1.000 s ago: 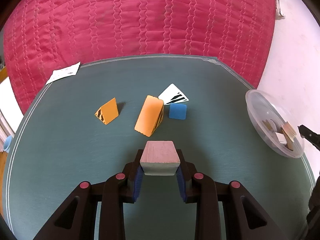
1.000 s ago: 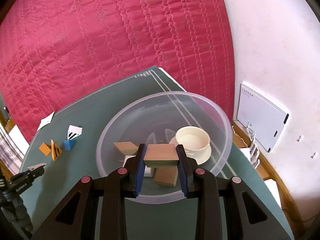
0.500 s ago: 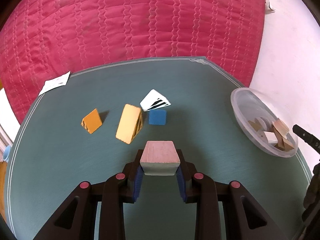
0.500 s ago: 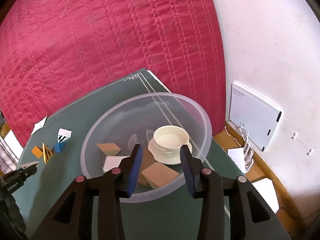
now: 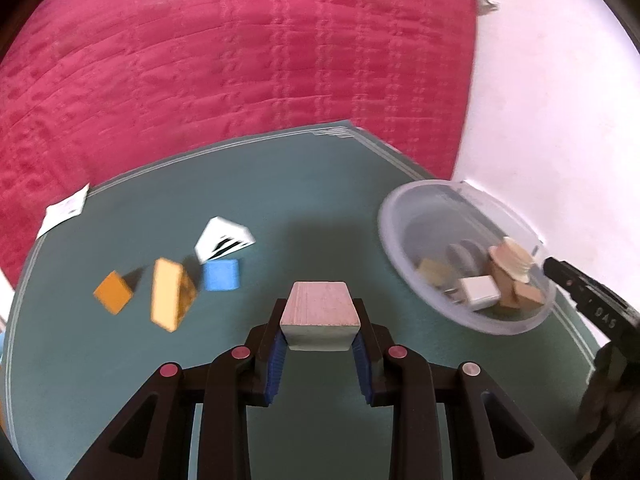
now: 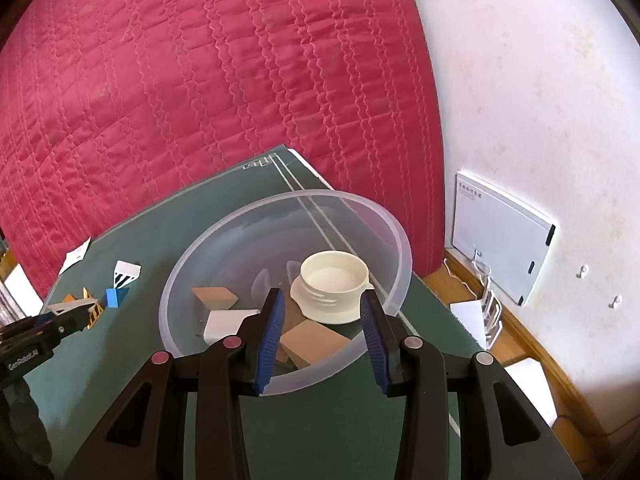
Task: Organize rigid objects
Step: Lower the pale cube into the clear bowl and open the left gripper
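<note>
Left wrist view: dark green table mat [image 5: 280,200] with pale double border lines, cut at an angle at the far corner. Behind it, a quilted crimson cover [image 5: 240,60] filling most of the background; to the right, a pale pinkish wall [image 5: 560,100]. Left gripper [image 5: 320,344] pinching a pale wooden block [image 5: 319,316] between its blue pads, above the mat. Further out on the mat, blurred: a blue block [image 5: 221,275], a white striped wedge [image 5: 224,238] just behind it, a long orange wedge [image 5: 170,294] and a small orange block [image 5: 113,292] to the left. A slip of paper [image 5: 64,211] at the mat's far left edge. At the right edge, a clear plastic bowl [image 5: 404,208] holding several wooden and white pieces. The tip of the other gripper near the bowl's right rim.

Right wrist view: same crimson cover [image 6: 200,80] behind, whitish blotchy wall [image 6: 540,80] to the right with a flat white box [image 6: 502,236] leaning low against it; wooden floor strip and white sheets beside the table. Right gripper [image 6: 322,320] spread, nothing between the pads, poised over the near rim of the bowl [image 6: 400,236]. Inside the bowl: a cream round lid [image 6: 330,286], tan wooden blocks [image 6: 312,340], a white block [image 6: 224,322]. Blue block [image 6: 113,297] and striped wedge [image 6: 126,272] on the mat [image 6: 224,208] to the left, well apart from the bowl.
</note>
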